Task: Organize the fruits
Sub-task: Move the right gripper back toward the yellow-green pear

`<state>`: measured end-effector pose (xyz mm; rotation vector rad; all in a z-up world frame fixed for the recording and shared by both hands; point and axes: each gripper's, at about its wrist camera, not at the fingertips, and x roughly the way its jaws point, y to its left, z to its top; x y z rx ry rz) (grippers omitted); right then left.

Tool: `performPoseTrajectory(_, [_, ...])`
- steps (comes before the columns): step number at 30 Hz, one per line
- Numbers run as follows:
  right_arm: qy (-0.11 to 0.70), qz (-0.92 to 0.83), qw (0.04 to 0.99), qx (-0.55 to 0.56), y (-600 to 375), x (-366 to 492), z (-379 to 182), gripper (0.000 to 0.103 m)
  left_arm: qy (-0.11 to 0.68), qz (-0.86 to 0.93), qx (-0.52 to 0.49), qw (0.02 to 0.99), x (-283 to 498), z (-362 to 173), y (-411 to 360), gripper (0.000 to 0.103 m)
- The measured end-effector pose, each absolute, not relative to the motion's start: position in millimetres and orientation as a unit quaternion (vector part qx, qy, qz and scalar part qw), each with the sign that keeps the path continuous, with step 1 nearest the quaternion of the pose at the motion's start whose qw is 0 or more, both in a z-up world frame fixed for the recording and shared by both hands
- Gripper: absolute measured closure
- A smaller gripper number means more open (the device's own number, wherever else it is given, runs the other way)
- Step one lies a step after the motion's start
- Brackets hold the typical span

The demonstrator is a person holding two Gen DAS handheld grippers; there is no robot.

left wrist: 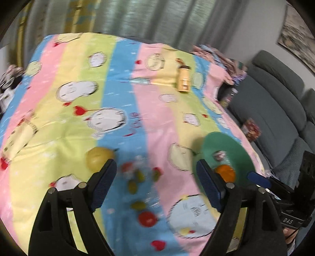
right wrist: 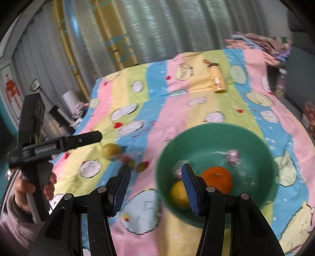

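On the striped cloth (left wrist: 122, 82), the green bowl (right wrist: 196, 137) already holds an orange (right wrist: 217, 178), a yellow fruit (right wrist: 178, 195) at the orange's eight o'clock, and small wrapped pieces. Left to move, at the bowl's nine o'clock: a yellow pear (left wrist: 97, 160), a red fruit (left wrist: 147, 218) and small green ones (left wrist: 138, 205). The left gripper (left wrist: 156, 178) and the right gripper (right wrist: 156, 183) both stand open and empty.

Grey-green curtains (left wrist: 157, 17) behind the striped cartoon-print tablecloth (left wrist: 122, 82); grey sofa (left wrist: 275, 102), framed picture (left wrist: 299, 33) alongside.
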<state>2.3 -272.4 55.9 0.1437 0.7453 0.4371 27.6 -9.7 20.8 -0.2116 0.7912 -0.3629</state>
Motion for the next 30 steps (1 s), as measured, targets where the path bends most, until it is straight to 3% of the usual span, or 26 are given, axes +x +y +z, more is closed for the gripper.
performPoseTrajectory(17, [0.439, 0.288, 0.851, -0.003, -191.1, -7.5, 9.6, 0.049, 0.442, -0.143, -0.149, 0.873, -1.5, -44.5, 48.5, 0.02])
performPoseTrajectory(30, [0.45, 0.309, 0.837, -0.035, -142.2, 17.7, 9.7, 0.049, 0.44, -0.139, -0.155, 0.874, 22.6, -40.0, 71.8, 0.021])
